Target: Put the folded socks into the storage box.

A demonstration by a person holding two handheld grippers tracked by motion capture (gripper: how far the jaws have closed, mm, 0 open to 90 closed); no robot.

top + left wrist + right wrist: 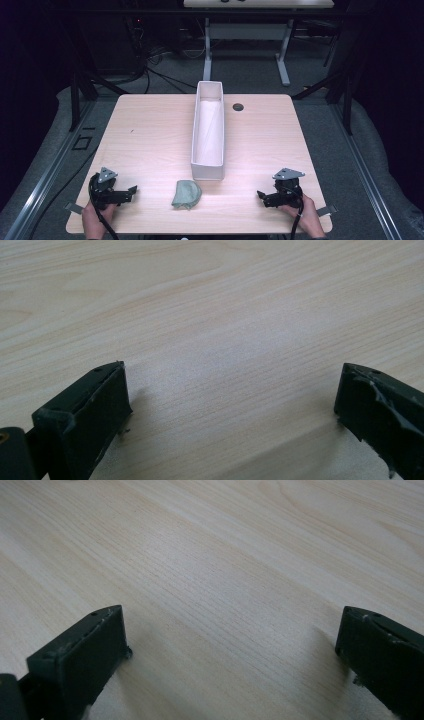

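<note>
Pale wood table carries a crumpled green cloth near its front edge, just before the near end of a long white bin; no writing is legible on any of them. Left gripper rests left of the cloth, right gripper right of it, both well apart from it. Both sets of jaws stand wide with nothing between them, bare table beneath.

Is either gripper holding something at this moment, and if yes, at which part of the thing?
Nothing is held. The left gripper and the right gripper both have open jaws over bare table; the green cloth lies between them, untouched.
</note>
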